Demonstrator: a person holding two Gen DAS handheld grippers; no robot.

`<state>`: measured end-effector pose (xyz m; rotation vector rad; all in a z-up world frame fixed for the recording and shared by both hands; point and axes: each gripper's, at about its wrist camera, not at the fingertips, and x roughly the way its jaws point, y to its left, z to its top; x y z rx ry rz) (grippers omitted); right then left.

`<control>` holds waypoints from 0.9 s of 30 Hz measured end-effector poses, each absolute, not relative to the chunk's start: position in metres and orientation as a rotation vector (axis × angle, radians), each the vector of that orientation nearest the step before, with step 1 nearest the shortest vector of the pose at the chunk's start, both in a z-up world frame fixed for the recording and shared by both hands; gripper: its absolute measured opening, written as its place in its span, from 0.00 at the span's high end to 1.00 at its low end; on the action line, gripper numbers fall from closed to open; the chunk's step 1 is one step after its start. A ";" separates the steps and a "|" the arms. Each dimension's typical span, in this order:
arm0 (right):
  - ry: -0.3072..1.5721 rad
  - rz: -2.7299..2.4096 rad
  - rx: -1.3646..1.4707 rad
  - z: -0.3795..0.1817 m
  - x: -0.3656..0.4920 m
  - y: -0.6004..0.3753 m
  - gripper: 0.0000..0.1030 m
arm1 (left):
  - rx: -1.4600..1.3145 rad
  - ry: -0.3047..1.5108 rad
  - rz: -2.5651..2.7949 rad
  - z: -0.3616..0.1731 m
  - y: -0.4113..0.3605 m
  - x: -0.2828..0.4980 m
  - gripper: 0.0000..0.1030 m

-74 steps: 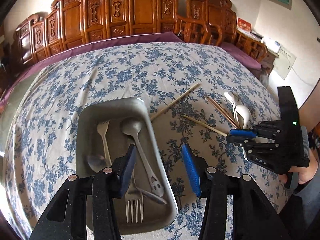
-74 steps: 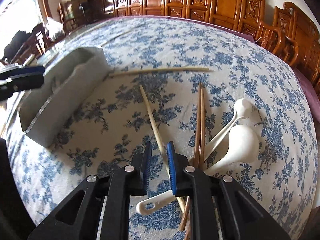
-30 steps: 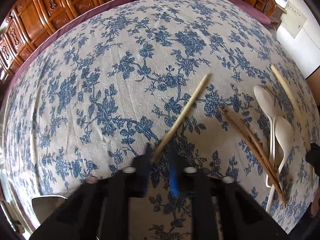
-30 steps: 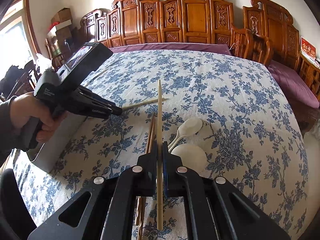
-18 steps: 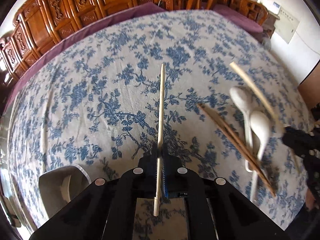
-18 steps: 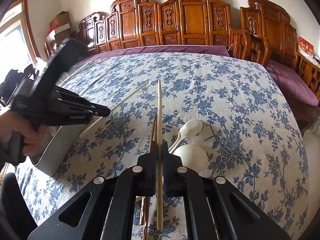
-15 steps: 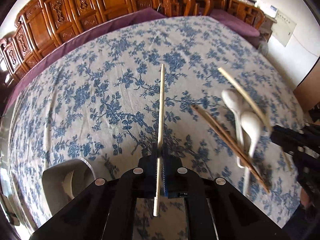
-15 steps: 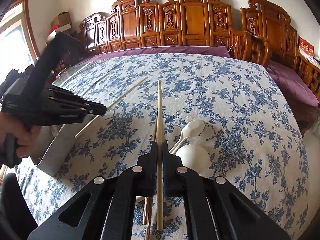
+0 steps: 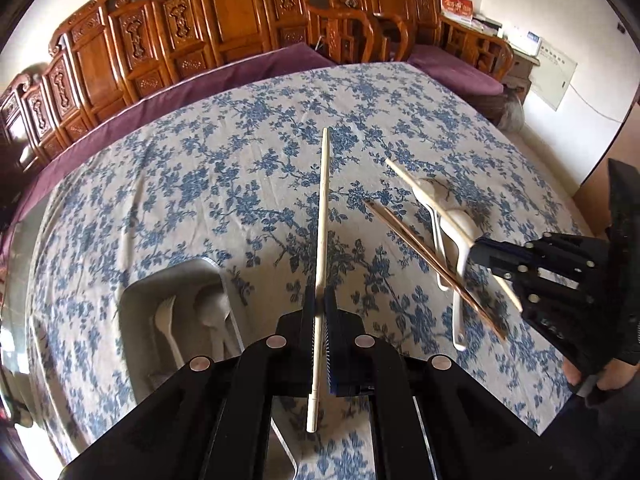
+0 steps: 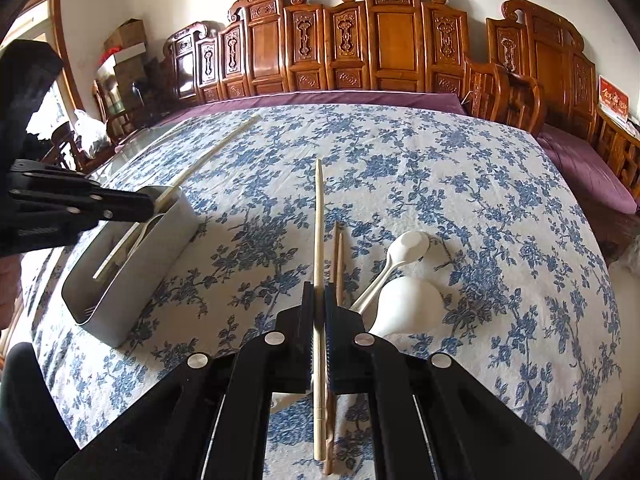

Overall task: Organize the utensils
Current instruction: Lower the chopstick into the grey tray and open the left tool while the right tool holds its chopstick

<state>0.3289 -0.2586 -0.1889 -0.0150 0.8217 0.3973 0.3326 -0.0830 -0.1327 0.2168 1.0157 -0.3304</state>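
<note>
1. Left gripper (image 9: 319, 322): fingers pinched tight on a pale chopstick (image 9: 321, 240), lifted above the worktop (image 9: 240, 184), tip pointing away.
2. Right gripper (image 10: 318, 320): fingers clamped on a second pale chopstick (image 10: 318, 240), likewise raised, tip pointing away.
3. Just left of the left gripper, on the flowered cloth: metal tray (image 9: 134, 300) holding a fork (image 9: 166, 320) and spoon (image 9: 214, 308).
4. Right of the raised sticks, lying on the cloth: pair of brown chopsticks (image 9: 420, 256), side by side.
5. Beside them, further right: two white spoons (image 10: 404, 280), one bowl-down, handles crossing.
6. Beyond the worktop: purple cushion and a row of carved wooden chairs (image 10: 392, 40) against the wall.
</note>
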 end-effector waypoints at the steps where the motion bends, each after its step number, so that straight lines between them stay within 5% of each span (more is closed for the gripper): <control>1: 0.822 0.395 -0.019 -0.189 0.327 -0.257 0.94 | 0.214 1.011 -0.330 -0.130 -0.080 0.329 0.97; 27: 0.784 0.414 -0.105 -0.132 0.270 -0.187 0.94 | 0.077 0.999 -0.234 -0.155 0.032 0.293 0.96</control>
